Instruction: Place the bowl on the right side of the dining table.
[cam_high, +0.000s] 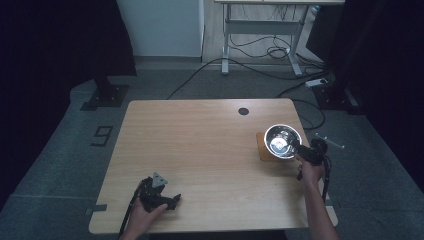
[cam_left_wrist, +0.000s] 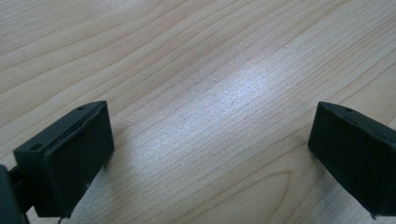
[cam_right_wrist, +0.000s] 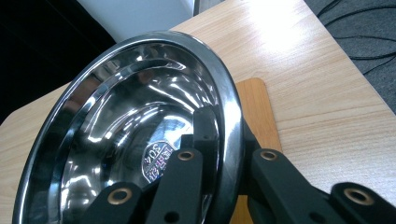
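1. The right claw (cam_high: 298, 148) is closed on the rim of the steel bowl (cam_high: 282, 140): in the right gripper view one jaw is inside the bowl (cam_right_wrist: 140, 140) and the other outside, with the rim pinched between them.
2. The bowl is at the right side of the desk (cam_high: 200, 150), over the small orange-brown mat (cam_high: 261, 150). In the right gripper view it looks tilted, so I judge that it is being carried or set down by its rim, not resting flat.
3. The left claw (cam_high: 172, 201) lies near the front left of the desk, with its jaws wide apart and only bare wood (cam_left_wrist: 210, 93) between them. It takes no part in this step.
4. The next move calls for a steady grip, because the polished rim is thin and could slip, and for keeping the bowl level over the mat (cam_right_wrist: 257, 107).
5. Hard to make out: whether the bottom of the bowl touches the mat, and the text of the label (cam_right_wrist: 156, 161) inside the bowl. Part of the mat is covered by the bowl.
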